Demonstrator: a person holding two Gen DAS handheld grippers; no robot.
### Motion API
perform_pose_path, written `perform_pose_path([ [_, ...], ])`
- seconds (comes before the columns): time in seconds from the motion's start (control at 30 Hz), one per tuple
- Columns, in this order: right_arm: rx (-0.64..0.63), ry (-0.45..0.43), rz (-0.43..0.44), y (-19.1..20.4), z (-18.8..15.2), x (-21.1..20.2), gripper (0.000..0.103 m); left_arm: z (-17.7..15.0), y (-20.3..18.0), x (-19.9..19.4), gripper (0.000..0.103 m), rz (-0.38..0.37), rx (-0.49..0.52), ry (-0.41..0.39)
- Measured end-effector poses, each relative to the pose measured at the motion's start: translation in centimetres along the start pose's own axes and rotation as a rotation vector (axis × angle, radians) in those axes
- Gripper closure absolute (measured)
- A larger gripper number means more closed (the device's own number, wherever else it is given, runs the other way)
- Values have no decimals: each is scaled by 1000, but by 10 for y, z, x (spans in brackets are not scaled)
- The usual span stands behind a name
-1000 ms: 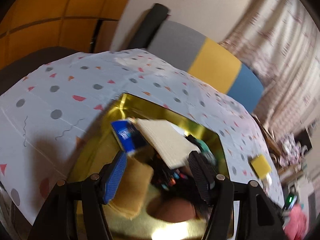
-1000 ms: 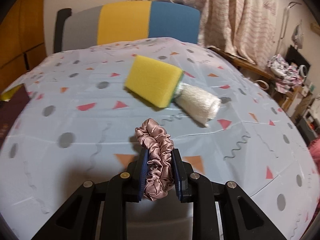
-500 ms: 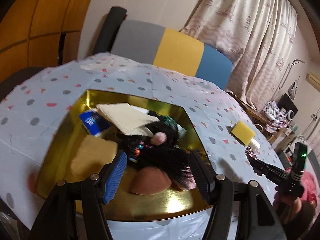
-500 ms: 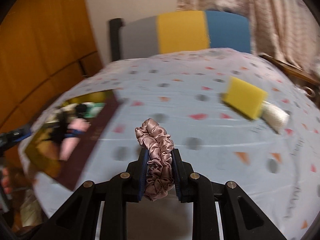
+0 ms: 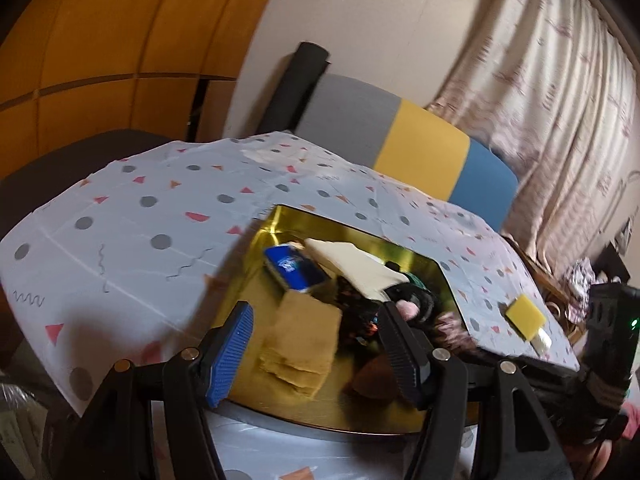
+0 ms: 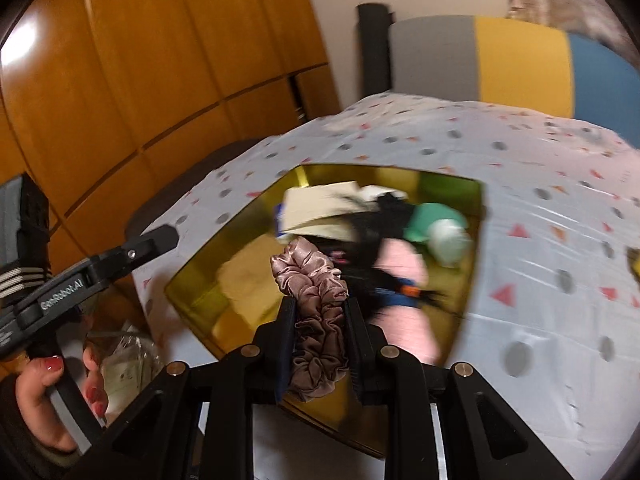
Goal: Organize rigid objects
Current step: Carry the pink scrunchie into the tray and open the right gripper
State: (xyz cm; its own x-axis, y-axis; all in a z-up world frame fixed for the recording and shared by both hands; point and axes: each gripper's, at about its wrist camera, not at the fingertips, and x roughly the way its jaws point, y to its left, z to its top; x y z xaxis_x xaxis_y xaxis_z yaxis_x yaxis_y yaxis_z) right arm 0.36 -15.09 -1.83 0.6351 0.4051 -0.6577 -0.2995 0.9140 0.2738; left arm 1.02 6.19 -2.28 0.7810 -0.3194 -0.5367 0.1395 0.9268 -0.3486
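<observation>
A mauve satin scrunchie is pinched between the pads of my right gripper, which is shut on it and hangs over the near edge of the gold tray. The tray holds a blue box, a cream cloth, a folded tan cloth, a black hairy item, a pink piece and a green-and-white item. My left gripper stands open and empty above the tray's near left side. The right gripper shows blurred at the tray's right edge.
A yellow sponge with a white roll beside it lies on the patterned tablecloth, right of the tray. A grey, yellow and blue chair back stands behind the table. Wooden panels fill the left. A hand grips the left tool.
My right gripper has swung left with the scrunchie, away from the yellow sponge to above the gold tray. The left gripper shifted a little and stays open.
</observation>
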Motion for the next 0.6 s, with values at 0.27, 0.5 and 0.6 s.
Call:
perform_pose_path([
  [0.27, 4, 50, 6, 23, 3, 38, 69, 5, 17, -4, 38, 22, -62, -11],
  [0.5, 24, -35, -31, 9, -6, 1, 50, 0, 10, -2, 38, 7, -54, -7],
  [0.6, 39, -56, -64, -4, -12, -16, 50, -3, 2, 0, 38, -37, -41, 10],
])
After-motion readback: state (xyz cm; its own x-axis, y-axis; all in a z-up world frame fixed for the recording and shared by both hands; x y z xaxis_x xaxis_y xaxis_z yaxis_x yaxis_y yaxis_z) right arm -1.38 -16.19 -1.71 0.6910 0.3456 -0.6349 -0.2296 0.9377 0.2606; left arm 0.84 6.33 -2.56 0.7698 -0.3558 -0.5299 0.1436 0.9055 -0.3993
